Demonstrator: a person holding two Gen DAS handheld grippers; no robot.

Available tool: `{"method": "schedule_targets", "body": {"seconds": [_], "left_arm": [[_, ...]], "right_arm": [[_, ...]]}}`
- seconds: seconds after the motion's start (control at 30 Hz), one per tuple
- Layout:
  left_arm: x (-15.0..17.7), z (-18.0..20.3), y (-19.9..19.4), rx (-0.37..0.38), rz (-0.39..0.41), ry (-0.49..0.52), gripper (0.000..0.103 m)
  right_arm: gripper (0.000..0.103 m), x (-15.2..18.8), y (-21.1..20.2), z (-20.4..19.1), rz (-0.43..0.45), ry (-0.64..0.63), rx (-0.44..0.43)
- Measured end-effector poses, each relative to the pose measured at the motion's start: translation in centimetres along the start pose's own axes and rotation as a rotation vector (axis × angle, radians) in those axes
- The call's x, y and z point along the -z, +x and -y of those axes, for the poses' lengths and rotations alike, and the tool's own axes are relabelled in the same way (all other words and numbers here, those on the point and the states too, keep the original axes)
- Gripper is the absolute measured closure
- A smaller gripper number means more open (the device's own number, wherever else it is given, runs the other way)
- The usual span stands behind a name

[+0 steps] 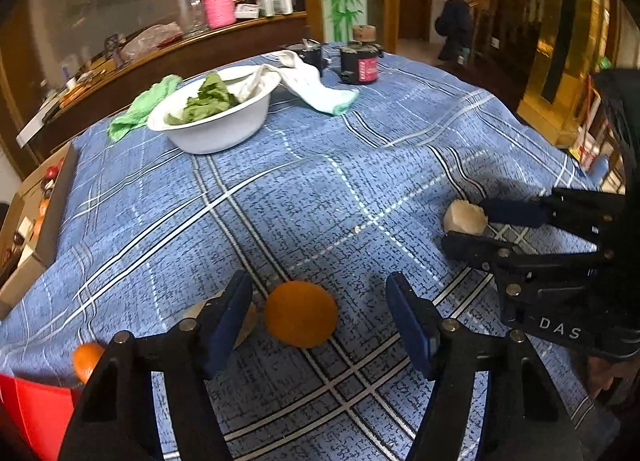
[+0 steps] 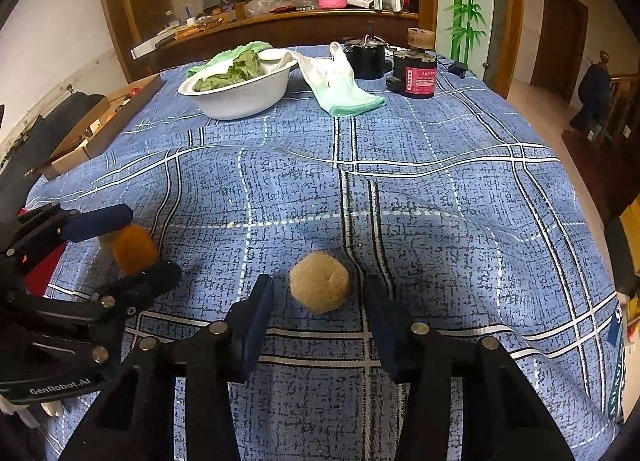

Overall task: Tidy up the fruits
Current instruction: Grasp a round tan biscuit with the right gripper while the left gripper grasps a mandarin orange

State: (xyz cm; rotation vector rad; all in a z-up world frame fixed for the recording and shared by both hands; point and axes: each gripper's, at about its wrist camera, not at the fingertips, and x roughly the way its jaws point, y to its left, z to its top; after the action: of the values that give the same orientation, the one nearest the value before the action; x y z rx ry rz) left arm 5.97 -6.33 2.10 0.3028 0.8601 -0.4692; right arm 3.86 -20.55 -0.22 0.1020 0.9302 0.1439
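An orange (image 1: 301, 313) lies on the blue plaid tablecloth (image 1: 320, 189) between the fingers of my left gripper (image 1: 318, 285), which is open, with a gap showing on each side of the fruit. A round tan fruit (image 2: 319, 281) lies between the fingers of my right gripper (image 2: 319, 285), also open, with narrow gaps on both sides. From the right wrist view the left gripper (image 2: 150, 241) brackets the orange (image 2: 134, 249) at the far left. From the left wrist view the right gripper (image 1: 464, 225) brackets the tan fruit (image 1: 466, 217) at the right.
A second orange (image 1: 86, 361) sits by a red box (image 1: 32, 413) at the near left. A white bowl (image 1: 224, 129) of greens, a green cloth (image 1: 140, 109), a white cloth (image 1: 316, 89) and dark jars (image 1: 360, 65) stand at the back. An open cardboard box (image 2: 80, 141) adjoins the table's left edge.
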Motion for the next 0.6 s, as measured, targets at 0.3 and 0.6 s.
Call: {"method": "schedule_targets", "body": {"seconds": [0.3,0.6], "left_arm": [[0.4,-0.6,0.2,-0.029,-0.032,0.014,0.07],[2.5,-1.7,-3.7,-0.027,0.039,-0.117,0.071]], "right_arm": [[0.071,0.0,-0.2,0.4,0.002,0.009,-0.004],[0.072,0.1,-0.9,1.1,0.021,0.06,-0.058]]}}
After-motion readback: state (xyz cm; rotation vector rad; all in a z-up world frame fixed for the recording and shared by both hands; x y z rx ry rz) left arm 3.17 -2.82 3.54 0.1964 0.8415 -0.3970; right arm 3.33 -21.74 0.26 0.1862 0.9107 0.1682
